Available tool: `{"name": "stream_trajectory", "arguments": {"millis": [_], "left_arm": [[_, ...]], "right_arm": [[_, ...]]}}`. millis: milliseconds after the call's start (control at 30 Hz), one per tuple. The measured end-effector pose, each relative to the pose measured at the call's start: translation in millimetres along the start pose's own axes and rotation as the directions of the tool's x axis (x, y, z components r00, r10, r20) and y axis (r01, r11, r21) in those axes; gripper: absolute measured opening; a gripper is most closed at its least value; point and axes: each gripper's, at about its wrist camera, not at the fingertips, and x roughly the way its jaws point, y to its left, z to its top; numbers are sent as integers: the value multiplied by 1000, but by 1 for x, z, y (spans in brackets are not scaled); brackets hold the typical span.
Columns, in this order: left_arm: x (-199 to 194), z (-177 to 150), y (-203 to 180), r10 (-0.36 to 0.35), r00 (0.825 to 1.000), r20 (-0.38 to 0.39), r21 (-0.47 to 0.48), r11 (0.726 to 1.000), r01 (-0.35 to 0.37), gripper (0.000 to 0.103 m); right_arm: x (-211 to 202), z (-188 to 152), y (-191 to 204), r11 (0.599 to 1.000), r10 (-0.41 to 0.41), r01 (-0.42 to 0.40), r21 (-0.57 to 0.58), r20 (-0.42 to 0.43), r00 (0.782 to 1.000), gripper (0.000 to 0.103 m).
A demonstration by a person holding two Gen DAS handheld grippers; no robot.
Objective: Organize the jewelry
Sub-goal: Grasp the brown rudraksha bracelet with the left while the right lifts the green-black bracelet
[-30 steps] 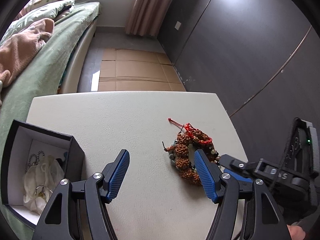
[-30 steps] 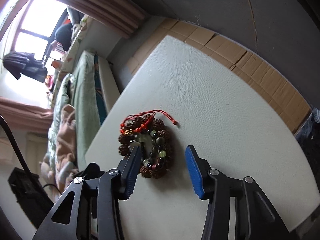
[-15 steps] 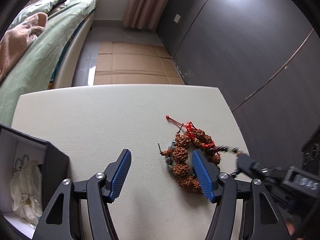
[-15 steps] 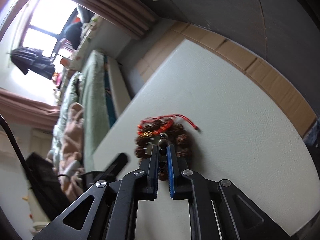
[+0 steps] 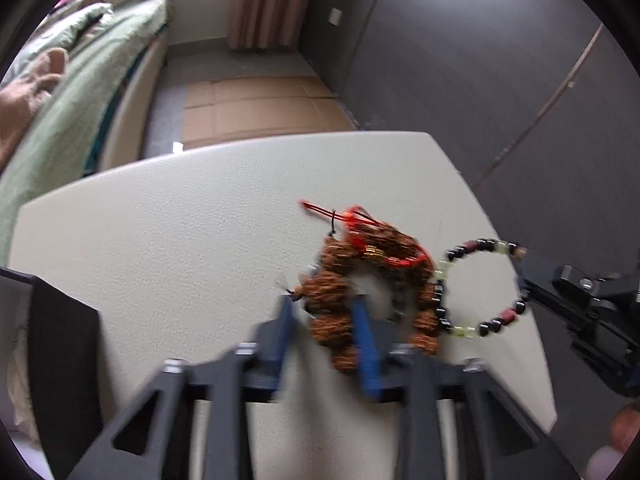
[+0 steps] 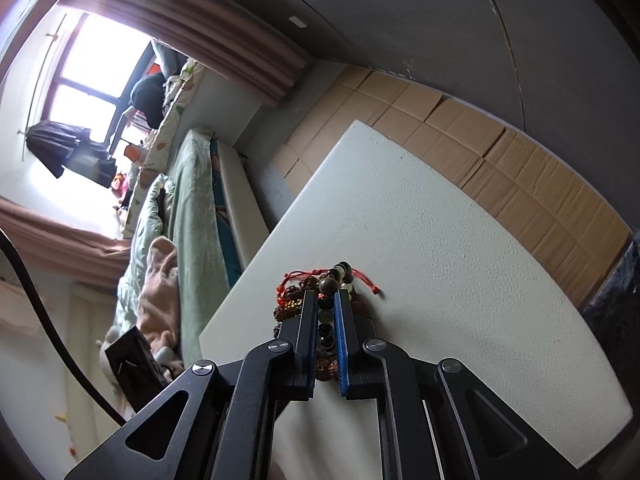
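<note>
A brown seed bracelet [image 5: 340, 320] with a red cord [image 5: 352, 220] lies on the white table [image 5: 160, 248]. My left gripper [image 5: 324, 312] is blurred and its blue fingers stand on either side of the near beads of the brown bracelet. My right gripper [image 6: 325, 312] is shut on a dark and pale bead bracelet [image 6: 332, 280]. That bead bracelet [image 5: 484, 288] hangs stretched as a ring between the brown pile and the right gripper, which shows in the left wrist view [image 5: 524, 276]. The brown bracelet [image 6: 288, 308] lies under the right fingers.
A black jewelry box [image 5: 60, 352] with a white lining stands at the table's left edge; it also shows in the right wrist view [image 6: 132, 356]. A green bed [image 5: 72, 100] runs along the left. A dark wall [image 5: 480, 60] is on the right. Cardboard [image 5: 256, 100] covers the floor beyond the table.
My right gripper closed on the bead bracelet and pulled it rightward out of the pile. My left gripper moved forward and narrowed around the brown bracelet.
</note>
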Motion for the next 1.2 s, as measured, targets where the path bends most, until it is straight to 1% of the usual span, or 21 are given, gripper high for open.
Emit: {"name": "stream_trajectory", "arguments": {"millis": [100, 233, 367, 467, 600, 733, 833, 1000, 1200], "left_arm": [[-11, -3, -1, 17, 1000, 26, 9, 1000, -18, 20], [-38, -3, 3, -31, 997, 71, -5, 999, 32, 20], [-68, -4, 6, -75, 988, 133, -3, 997, 76, 20], [-85, -4, 12, -93, 981, 170, -15, 995, 97, 20], [-99, -4, 25, -98, 977, 188, -38, 994, 107, 20], [-113, -7, 39, -88, 976, 201, -54, 993, 101, 20], [-127, -9, 48, -85, 970, 228, -74, 992, 105, 20], [-147, -11, 65, -78, 960, 270, -107, 988, 110, 20], [-171, -13, 85, -56, 945, 322, -141, 984, 106, 20]], "right_arm": [[1, -2, 1, 1000, -4, 4, -3, -8, 1000, 9], [1, -4, 1, 1000, -5, 5, -3, -18, 1000, 9], [-2, -8, 0, 1000, -7, 7, -11, -19, 1000, 9], [-3, -13, 1, 1000, -13, 13, -20, -21, 1000, 9], [-4, -18, 2, 999, -17, 16, -30, -26, 1000, 9], [-4, -25, 6, 998, -22, 21, -51, -31, 999, 9], [-5, -28, 7, 998, -20, 18, -62, -35, 999, 9], [-10, -31, 14, 996, 24, -26, -86, -23, 999, 9], [-13, -39, 32, 986, 96, -97, -138, -15, 995, 9]]}}
